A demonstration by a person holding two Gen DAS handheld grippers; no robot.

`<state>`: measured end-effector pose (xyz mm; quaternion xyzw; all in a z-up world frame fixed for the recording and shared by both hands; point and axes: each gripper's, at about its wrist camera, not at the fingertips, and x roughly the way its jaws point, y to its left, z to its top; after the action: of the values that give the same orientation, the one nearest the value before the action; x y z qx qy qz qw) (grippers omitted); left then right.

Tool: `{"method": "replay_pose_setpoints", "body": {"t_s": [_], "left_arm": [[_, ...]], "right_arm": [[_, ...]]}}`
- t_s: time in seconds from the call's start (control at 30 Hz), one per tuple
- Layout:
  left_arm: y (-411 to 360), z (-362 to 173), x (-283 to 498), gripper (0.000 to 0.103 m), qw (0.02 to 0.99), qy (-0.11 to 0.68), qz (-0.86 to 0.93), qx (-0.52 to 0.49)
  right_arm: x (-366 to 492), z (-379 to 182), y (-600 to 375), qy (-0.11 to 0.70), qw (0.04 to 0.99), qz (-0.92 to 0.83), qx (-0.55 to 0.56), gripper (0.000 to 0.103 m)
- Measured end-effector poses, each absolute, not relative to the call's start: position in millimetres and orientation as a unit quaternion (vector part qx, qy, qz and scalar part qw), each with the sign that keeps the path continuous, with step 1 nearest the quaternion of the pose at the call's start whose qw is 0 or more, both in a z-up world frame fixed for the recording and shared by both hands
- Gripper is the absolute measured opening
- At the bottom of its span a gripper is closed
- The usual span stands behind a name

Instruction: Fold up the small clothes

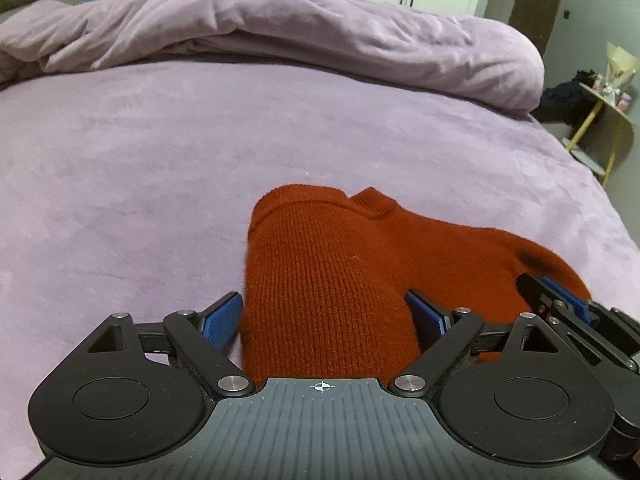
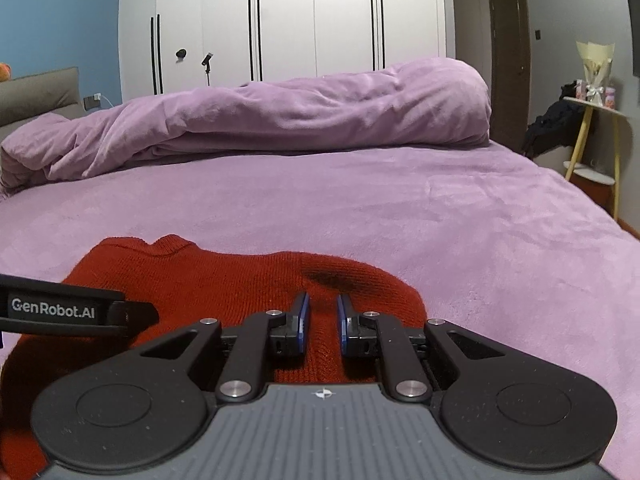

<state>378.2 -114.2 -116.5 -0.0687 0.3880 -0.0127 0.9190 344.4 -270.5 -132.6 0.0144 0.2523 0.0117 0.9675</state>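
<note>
A rust-red knitted sweater lies on the purple bed sheet, its collar at the far edge. My left gripper is open, its blue pads either side of a raised fold of the sweater. In the right wrist view the sweater lies low and left. My right gripper is nearly shut, its pads a narrow gap apart over a ridge of the knit; whether they pinch it is unclear. The right gripper also shows in the left wrist view, and the left gripper's side in the right wrist view.
A bunched purple duvet lies across the far side of the bed. White wardrobes stand behind it. A small side table with a bouquet stands right of the bed. A grey headboard is at far left.
</note>
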Motion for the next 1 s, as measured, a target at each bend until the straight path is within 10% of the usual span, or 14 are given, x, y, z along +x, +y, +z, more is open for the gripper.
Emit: {"method": "replay_pose_setpoints", "body": {"t_s": [0.6,0.77,1.0], "left_arm": [[-45.7,-68.9,280.4,0.09,0.903,0.421,-0.083,-0.025],[-14.6,-75.5,285.5,0.09,0.867,0.456,-0.136,-0.146],[-35.0,-98.8,320.0,0.09,0.834,0.478,-0.175,-0.213]], "right_arm": [[212.0,-100.8,-231.1,0.324,0.931,0.124,-0.11,0.019],[212.0,-74.6,-299.1,0.329,0.938,0.101,0.041,0.067],[253.6,-101.3,-371.7,0.397,0.885,0.101,0.219,0.07]]}}
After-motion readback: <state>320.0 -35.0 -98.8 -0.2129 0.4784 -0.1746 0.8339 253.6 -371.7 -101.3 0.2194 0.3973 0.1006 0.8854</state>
